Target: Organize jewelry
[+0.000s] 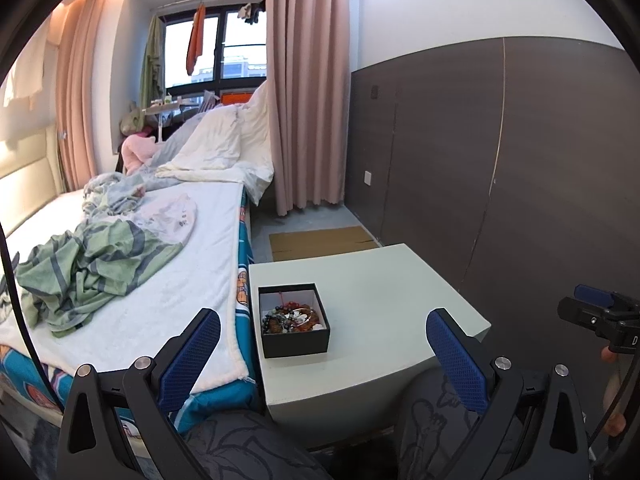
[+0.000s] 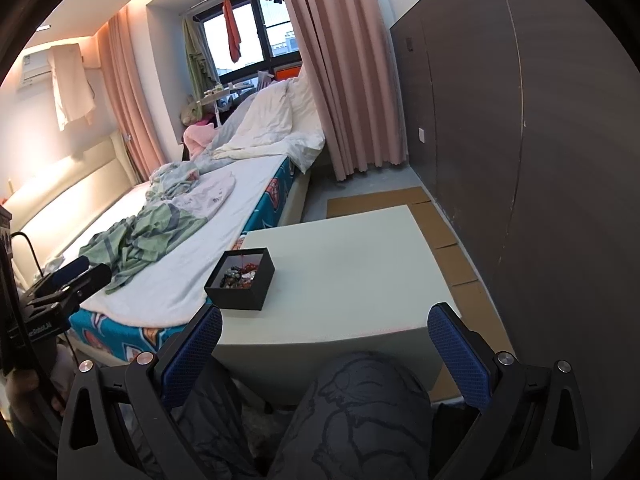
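A small black box (image 1: pixel 295 342) stands at the left front of a pale side table (image 1: pixel 372 300). It holds a tangle of jewelry (image 1: pixel 294 318): beads, red cord, several pieces. My left gripper (image 1: pixel 324 330) is open and empty, held back from the table with the box between its fingers in view. My right gripper (image 2: pixel 325 326) is open and empty, also short of the table; the box (image 2: pixel 240 284) and jewelry (image 2: pixel 239 274) lie to its upper left. Each gripper shows at the edge of the other's view.
A bed (image 1: pixel 132 264) with rumpled green and white cloths abuts the table's left side. A dark panelled wall (image 1: pixel 500 160) runs along the right. Flat cardboard (image 2: pixel 400 200) lies on the floor behind the table. Pink curtains (image 1: pixel 308 100) hang beyond. The person's knees (image 2: pixel 360 412) are below.
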